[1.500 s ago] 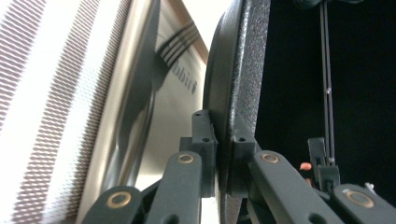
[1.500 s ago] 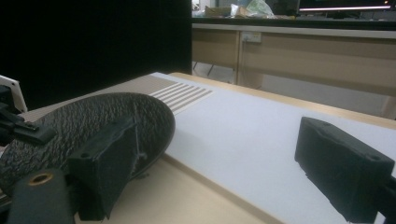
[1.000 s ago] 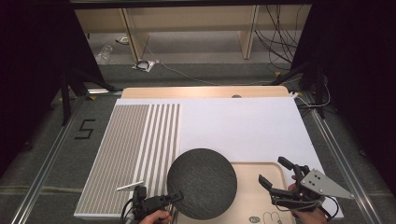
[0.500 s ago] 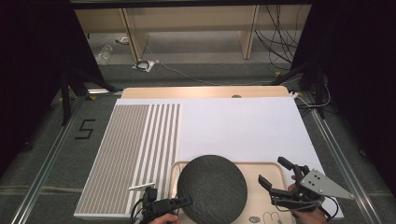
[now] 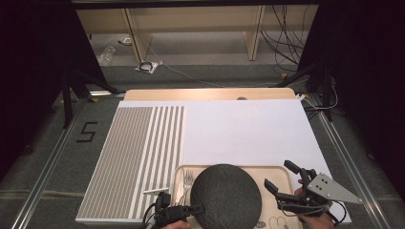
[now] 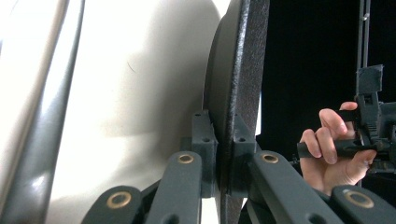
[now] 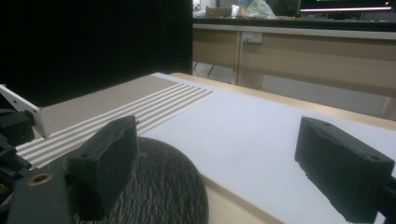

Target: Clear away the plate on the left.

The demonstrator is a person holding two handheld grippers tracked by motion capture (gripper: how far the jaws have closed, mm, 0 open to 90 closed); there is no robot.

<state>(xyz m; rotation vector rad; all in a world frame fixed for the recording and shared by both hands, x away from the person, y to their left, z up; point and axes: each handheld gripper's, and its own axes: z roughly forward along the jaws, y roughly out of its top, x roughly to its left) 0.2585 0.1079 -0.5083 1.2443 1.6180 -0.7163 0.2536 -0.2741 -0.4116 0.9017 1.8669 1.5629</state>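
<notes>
A dark round textured disc (image 5: 225, 196) hangs over a beige tray (image 5: 274, 172) at the table's near edge. My left gripper (image 5: 197, 209) comes in from the bottom and is shut on the disc's left rim. The left gripper view has the disc (image 6: 243, 70) edge-on, with both pads clamped on it at my left gripper (image 6: 223, 154) and the tray (image 6: 140, 93) behind. My right gripper (image 5: 278, 174) stands open over the tray's right end, just right of the disc, with nothing between its fingers. In its own view my right gripper (image 7: 224, 163) has wide jaws and the disc (image 7: 159, 186) lies low left.
A white sheet (image 5: 243, 129) covers the middle and right of the table, with a striped mat (image 5: 133, 157) on its left. A small white strip (image 5: 155, 190) lies on the mat near the left gripper. Fork outlines (image 5: 187, 179) are printed on the tray's left end.
My left gripper has carried the disc to the right, from the mat's edge to over the tray. The right gripper has stayed where it was.
</notes>
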